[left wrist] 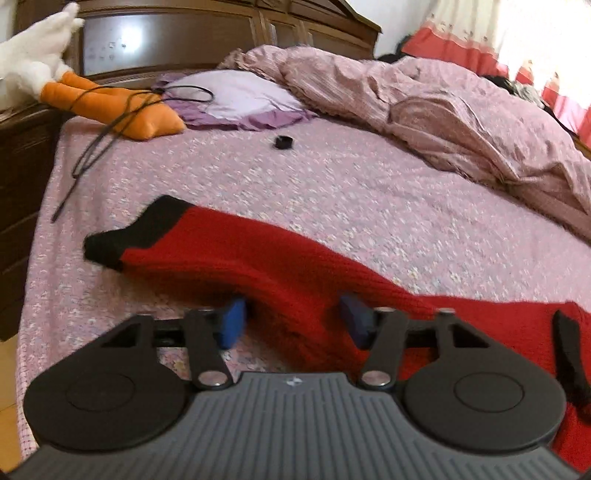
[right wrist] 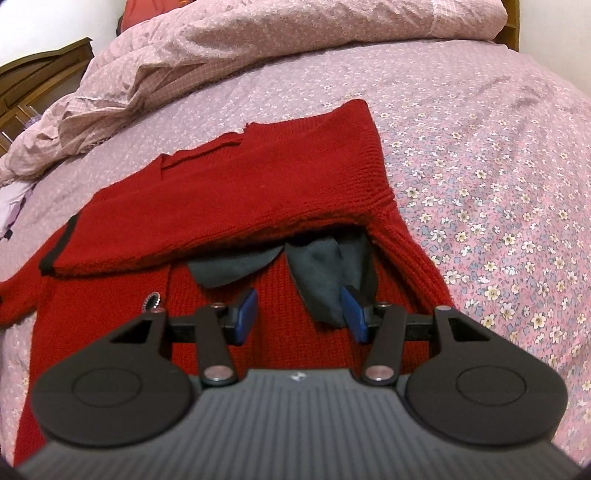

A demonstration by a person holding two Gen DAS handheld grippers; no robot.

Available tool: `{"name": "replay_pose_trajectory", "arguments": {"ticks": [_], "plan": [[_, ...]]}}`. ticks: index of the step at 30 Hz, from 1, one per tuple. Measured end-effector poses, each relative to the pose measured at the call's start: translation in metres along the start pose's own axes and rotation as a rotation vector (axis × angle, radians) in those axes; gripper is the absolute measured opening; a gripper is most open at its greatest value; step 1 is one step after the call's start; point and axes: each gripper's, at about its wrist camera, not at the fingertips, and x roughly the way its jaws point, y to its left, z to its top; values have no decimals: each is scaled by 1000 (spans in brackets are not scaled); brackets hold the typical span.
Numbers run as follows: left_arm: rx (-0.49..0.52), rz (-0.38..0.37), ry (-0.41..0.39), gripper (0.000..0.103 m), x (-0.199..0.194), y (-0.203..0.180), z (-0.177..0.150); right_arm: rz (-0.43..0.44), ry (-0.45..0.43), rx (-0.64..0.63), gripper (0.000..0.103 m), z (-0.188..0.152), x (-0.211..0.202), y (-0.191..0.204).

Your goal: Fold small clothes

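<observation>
A small red knitted sweater (left wrist: 229,254) with black cuffs lies on the pink flowered bedspread (left wrist: 295,177). In the left wrist view its sleeve with a black cuff (left wrist: 140,229) stretches to the left. My left gripper (left wrist: 293,321) is open, its blue pads on either side of a raised fold of the red knit. In the right wrist view the sweater (right wrist: 236,199) is folded over itself, and a grey collar (right wrist: 317,273) shows under the fold. My right gripper (right wrist: 301,314) is open just above the red knit, its right pad beside the grey collar.
A crumpled pink duvet (left wrist: 461,110) lies across the far right of the bed. A purple pillow (left wrist: 236,96), an orange and white plush toy (left wrist: 110,99), a black cable (left wrist: 96,144) and a small black object (left wrist: 282,141) lie near the wooden headboard (left wrist: 184,33).
</observation>
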Motion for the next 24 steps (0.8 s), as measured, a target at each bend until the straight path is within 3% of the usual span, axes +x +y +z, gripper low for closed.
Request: {"name": "replay_pose_trajectory", "arguments": {"ticks": [2,7,24], "plan": [[-24,-3,-5,35,-3,5,3,1,-1,3,52,0,-1,0],[-69,-76,-64,22,-24,17,15,3,-5,17,52,-1,-3,-2],[-41,-329,-239,17,-111,-29,56,21,-46,36,53,-3,-22,-6]]}}
